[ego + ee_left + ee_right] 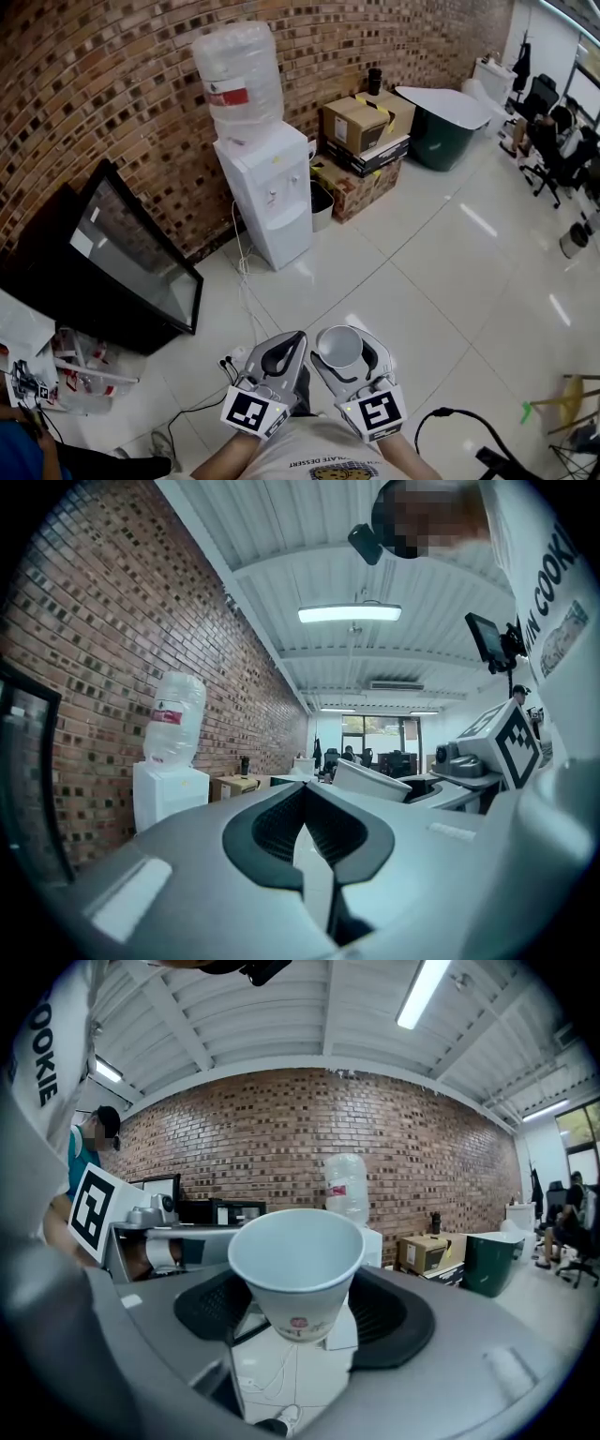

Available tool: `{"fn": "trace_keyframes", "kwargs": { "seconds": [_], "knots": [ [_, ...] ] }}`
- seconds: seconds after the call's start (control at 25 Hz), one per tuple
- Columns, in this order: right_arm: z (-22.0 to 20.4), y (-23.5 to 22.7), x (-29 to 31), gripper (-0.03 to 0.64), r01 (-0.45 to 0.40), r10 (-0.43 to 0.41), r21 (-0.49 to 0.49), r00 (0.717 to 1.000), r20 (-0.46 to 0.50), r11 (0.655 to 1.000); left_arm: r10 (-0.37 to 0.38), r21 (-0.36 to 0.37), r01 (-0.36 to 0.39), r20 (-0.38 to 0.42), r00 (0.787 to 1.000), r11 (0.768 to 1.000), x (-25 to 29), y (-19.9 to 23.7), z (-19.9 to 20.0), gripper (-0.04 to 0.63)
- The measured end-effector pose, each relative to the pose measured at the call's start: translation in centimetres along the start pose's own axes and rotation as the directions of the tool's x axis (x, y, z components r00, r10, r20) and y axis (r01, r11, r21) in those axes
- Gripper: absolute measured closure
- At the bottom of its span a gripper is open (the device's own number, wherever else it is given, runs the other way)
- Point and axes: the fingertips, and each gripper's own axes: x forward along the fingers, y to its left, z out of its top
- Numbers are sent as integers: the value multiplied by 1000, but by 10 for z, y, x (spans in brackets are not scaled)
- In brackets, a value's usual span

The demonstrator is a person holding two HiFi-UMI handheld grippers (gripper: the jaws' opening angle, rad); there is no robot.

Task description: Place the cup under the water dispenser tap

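Note:
A white paper cup [338,345] [296,1262] stands upright between the pads of my right gripper [342,354] [300,1309], which is shut on its lower wall. The cup looks empty. My left gripper [284,358] [305,810] is right beside it, with its jaw tips meeting and nothing held. Both grippers are close to the person's body. The white water dispenser [269,192] [167,794] [354,1206], topped by a clear bottle [239,80], stands against the brick wall well ahead across the tiled floor. Its taps [275,198] face me.
A black screen [122,258] leans on the wall to the left of the dispenser. A small bin [322,204], cardboard boxes [367,124] and a green tub [439,131] line the wall to its right. Cables [242,281] trail on the floor. Office chairs [553,141] stand far right.

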Motion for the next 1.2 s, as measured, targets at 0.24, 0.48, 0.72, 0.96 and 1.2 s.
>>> {"fn": "trace_keyframes", "kwargs": {
  "seconds": [0.24,0.48,0.72,0.96,1.2],
  "knots": [
    [4,-21,40,288,0,0,1,1000,-23,1000,0,-13,0,-5,1000,1000,30,37,0,603],
    [18,-46,91,288,19,-18,17,999,-43,1000,-22,-31,21,-32,999,999,66,82,4,603],
    [27,-72,150,288,33,-32,20,998,-62,999,-30,-44,27,-52,998,999,105,139,7,603],
    [41,-89,205,288,33,-33,9,997,-72,999,-48,-53,46,-45,998,998,139,186,12,603],
    [56,-96,250,288,22,-24,-20,997,-80,1000,-41,-64,39,-27,999,997,157,227,18,603]
  ]
}}
